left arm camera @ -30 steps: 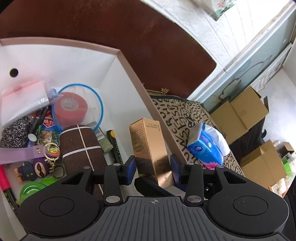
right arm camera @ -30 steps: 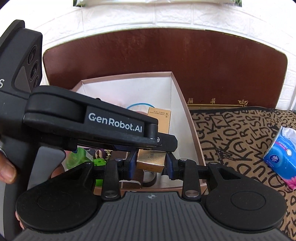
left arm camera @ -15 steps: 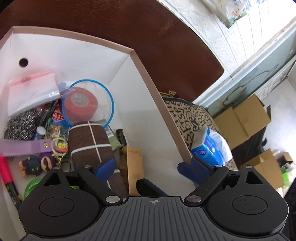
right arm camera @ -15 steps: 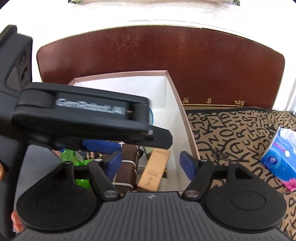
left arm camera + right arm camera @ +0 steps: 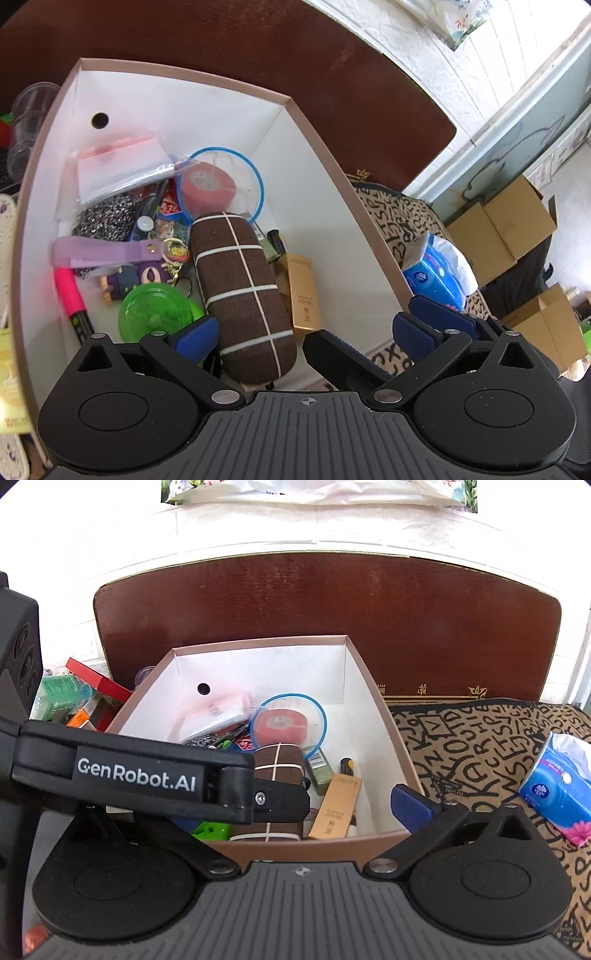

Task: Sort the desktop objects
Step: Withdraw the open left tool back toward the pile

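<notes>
Gold carton (image 5: 301, 291) lies flat in the storage box (image 5: 317, 147), beside the brown case (image 5: 240, 291); left gripper (image 5: 306, 334) hangs spread and empty above. Right wrist view: right gripper (image 5: 303, 805) gapes too, carton (image 5: 336, 806) at the box's near right, tissue pack (image 5: 557, 794) outside.

"GenRobot.AI" stands on the left tool (image 5: 162, 775).

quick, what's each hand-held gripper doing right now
Left hand-held gripper: open, holding nothing, above the box.
Right hand-held gripper: open, holding nothing.
</notes>
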A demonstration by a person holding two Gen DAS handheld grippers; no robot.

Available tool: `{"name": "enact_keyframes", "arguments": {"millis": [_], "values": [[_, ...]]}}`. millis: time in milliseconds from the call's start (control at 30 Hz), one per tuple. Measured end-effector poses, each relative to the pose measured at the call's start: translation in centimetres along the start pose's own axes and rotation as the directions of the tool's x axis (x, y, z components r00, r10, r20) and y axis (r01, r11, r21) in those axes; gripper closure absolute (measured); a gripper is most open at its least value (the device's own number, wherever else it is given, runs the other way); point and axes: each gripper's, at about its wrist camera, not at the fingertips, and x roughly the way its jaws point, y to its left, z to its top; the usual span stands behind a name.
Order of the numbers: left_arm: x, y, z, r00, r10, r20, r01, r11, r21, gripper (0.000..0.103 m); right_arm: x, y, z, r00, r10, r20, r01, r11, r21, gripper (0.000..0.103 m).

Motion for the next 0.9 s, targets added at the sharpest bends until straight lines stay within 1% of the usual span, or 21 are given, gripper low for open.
{"name": "enact_keyframes", "arguments": {"millis": [300, 533, 700, 800, 900], "values": [[-3.5, -0.4, -1.0, 0.999, 0.017, 0.042, -0.018, 1.0, 0.017, 0.0, -2.1, 2.3, 0.1, 1.0, -0.013, 0.023, 0.013, 1.0, -0.01, 0.0], [-7.8, 0.3, -2.7, 0.994, 0.01, 0.107, -0.011, 1.0, 0.013, 0.0, -4.8, 4.9, -0.5, 0.998, 0.014, 0.068, -0.013, 1.0, -0.022, 0.0], [-11.3, 1.8, -4.9, 0.989, 0.01, 0.148, -0.011, 1.0, 0.005, 0.0, -6.2, 7.3, -1.7, 0.993, 0.069, 0.09, -0.068, 0.998, -0.016, 0.0], [-13.1, 3.3, -6.4, 0.985, 0.032, 0.167, -0.029, 0.999, -0.016, 0.0, -6.6, 9.2, -2.8, 0.99, 0.104, 0.092, -0.103, 0.994, -0.021, 0.0], [-14.5, 5.3, -8.2, 0.982, 0.056, 0.18, -0.051, 0.998, -0.035, 0.0, -6.9, 11.5, -3.9, 0.989, 0.124, 0.087, -0.119, 0.991, -0.055, 0.0]]}}
